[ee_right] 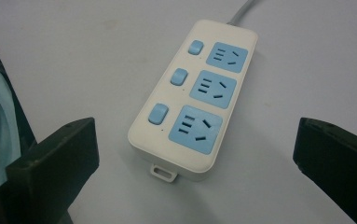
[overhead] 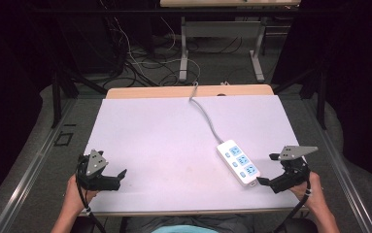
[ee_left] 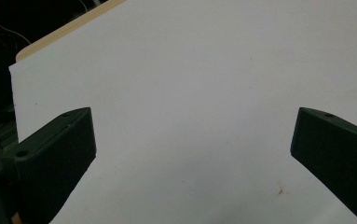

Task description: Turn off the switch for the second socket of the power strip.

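White plastic power strip [overhead: 239, 162] with three pale-blue sockets and three pale-blue switches: lies flat at the right front of the worktop [overhead: 164, 141], long axis slanting from far left to near right. The right gripper view shows the switches [ee_right: 178, 76] along one long side, the sockets [ee_right: 213, 89] beside them, and a small mounting tab [ee_right: 162, 172] on the near end.

Left gripper [overhead: 115, 178], black, grey three-cornered plate on top: at the left front corner, held in the person's left hand [overhead: 74, 194]; fingers set wide apart over bare white surface.

Grey cable [overhead: 207, 116]: runs from the strip's far end back to the worktop's rear edge.

Right gripper [overhead: 268, 169], black, with the same plate: just right of the strip; fingers wide apart, holding nothing, strip lying between and ahead of them.
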`<state>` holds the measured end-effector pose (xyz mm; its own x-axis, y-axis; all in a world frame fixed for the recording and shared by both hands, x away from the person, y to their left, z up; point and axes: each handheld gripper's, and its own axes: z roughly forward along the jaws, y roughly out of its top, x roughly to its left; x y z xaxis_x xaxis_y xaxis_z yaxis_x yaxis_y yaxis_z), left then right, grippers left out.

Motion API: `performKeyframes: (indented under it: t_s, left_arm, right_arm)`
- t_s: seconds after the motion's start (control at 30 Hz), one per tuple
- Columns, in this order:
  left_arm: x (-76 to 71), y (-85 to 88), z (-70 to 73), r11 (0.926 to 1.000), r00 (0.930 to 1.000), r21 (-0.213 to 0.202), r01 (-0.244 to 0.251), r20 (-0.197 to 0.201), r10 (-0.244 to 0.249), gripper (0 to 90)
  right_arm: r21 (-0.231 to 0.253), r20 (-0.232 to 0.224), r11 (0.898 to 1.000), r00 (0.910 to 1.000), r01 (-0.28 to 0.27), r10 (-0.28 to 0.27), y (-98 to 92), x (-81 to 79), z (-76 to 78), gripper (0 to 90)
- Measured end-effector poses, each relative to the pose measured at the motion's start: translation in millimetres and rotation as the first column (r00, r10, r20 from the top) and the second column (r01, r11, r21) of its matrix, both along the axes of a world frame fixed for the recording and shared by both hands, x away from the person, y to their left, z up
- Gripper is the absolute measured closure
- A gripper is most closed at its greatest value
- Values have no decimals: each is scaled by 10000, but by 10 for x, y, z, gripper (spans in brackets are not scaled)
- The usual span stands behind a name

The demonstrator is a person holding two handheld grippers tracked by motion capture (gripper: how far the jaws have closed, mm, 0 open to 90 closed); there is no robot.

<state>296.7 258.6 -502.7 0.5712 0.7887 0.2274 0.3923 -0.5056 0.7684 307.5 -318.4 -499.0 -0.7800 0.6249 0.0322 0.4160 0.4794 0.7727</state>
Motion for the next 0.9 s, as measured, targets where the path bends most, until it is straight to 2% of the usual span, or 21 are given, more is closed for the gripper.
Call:
performKeyframes:
  t_s: [0.1, 0.2, 0.3, 0.47, 0.5, 0.67, 0.73, 0.77, 0.9]
  left_arm:
    - [-1, 0, -1, 10000, 10000, 14, -21, 38, 21, 1]
    - [-2, -5, -4, 10000, 10000, -19, -44, 8, 44, 1]
    - [1, -15, -11, 10000, 10000, -40, -64, 58, 64, 1]
    - [5, -21, -16, 10000, 10000, 93, 16, 40, -16, 1]
    - [4, -19, -18, 10000, 10000, 86, 1, 99, -2, 1]
    - [3, -28, -17, 9998, 10000, 185, 53, 71, -54, 1]
    - [1, -31, -17, 9998, 10000, 172, 33, 91, -35, 1]
    - [0, -30, -16, 9998, 9999, 201, 21, 119, -24, 1]
    - [0, -27, -18, 9997, 10000, 245, 47, 47, -48, 1]
  right_arm:
    - [-86, 75, 9999, 9999, 70, -70, 2, 5, 7, 0]
    - [-148, -109, 9999, 9999, -38, 36, -2, 8, 20, 0]
    - [-98, 19, 9999, 9999, -114, 114, -11, 21, 15, 0]
    - [-56, 2, 9999, 9999, 131, -131, 16, 8, 21, 0]
    - [-158, 35, 9998, 9999, 105, -105, 12, 8, 30, 0]
    - [-46, 86, 10000, 10000, 33, -33, 11, 26, 60, 0]
    - [-60, -32, 9999, 10000, 82, -82, 14, 25, 79, 0]
    - [-22, 89, 10000, 9999, 73, -73, 18, 32, 81, 0]
    - [-154, 78, 9999, 10000, 23, -22, 38, 43, 103, 0]
